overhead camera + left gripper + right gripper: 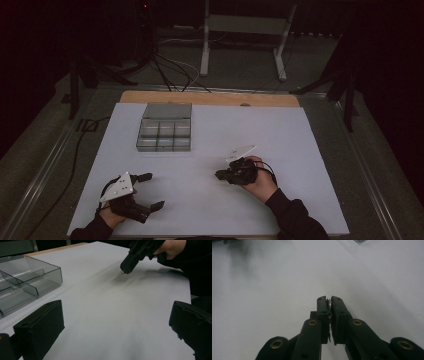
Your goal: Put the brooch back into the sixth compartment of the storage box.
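left gripper (150, 191) fingers spread wide, empty, low on the white tabletop (280, 140). right gripper (329, 305) fingers pinch a tiny metal piece (328, 303), well apart from the compartment box (164, 127); such a thin grip could slip in transit.

- right gripper (329, 300) rises from the bottom edge, black jaws pressed nearly together, thin slit between them
- small thin metallic object (328, 303) pinched in the slit, pokes out near the tips; too small to identify
- brass-coloured rivets on the jaw links
- white table surface (274, 290) under and around the jaws
- dark blurred shape (239, 245) at top left corner
- grey corner of something (361, 241) at top edge, unclear
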{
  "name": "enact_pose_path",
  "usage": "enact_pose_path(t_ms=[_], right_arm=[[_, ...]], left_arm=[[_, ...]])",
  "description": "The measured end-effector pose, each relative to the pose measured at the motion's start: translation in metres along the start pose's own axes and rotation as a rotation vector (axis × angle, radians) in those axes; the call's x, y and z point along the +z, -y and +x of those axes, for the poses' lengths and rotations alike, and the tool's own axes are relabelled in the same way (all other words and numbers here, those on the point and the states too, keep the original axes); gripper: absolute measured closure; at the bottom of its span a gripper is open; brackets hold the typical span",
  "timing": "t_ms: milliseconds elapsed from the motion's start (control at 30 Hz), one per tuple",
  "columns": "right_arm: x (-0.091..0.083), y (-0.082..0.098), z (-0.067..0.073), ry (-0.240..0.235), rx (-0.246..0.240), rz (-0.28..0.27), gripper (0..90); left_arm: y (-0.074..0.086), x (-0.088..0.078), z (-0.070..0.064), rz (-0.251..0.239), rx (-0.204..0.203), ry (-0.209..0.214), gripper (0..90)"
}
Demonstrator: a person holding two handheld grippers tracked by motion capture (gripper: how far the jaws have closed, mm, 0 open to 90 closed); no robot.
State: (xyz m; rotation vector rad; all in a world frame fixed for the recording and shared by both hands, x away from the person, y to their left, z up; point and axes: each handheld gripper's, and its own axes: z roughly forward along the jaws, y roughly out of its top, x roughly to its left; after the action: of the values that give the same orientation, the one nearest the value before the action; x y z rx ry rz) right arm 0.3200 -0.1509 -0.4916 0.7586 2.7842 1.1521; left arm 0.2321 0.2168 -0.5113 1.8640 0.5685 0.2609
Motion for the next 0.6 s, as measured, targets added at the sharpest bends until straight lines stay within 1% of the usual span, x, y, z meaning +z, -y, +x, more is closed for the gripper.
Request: enact_pose_path(t_ms=[333, 600], right_arm=[[-0.002, -0.012, -0.001, -0.003, -0.008, -0.005, 85.5], [-0.005, -0.023, -0.004, 0.004, -0.013, -0.016, 85.5]], left_arm=[[0.000, 0.000, 0.000, 0.001, 0.001, 0.000, 1.2], [0.000, 0.001, 0.000, 0.005, 0.004, -0.002, 1.2]])
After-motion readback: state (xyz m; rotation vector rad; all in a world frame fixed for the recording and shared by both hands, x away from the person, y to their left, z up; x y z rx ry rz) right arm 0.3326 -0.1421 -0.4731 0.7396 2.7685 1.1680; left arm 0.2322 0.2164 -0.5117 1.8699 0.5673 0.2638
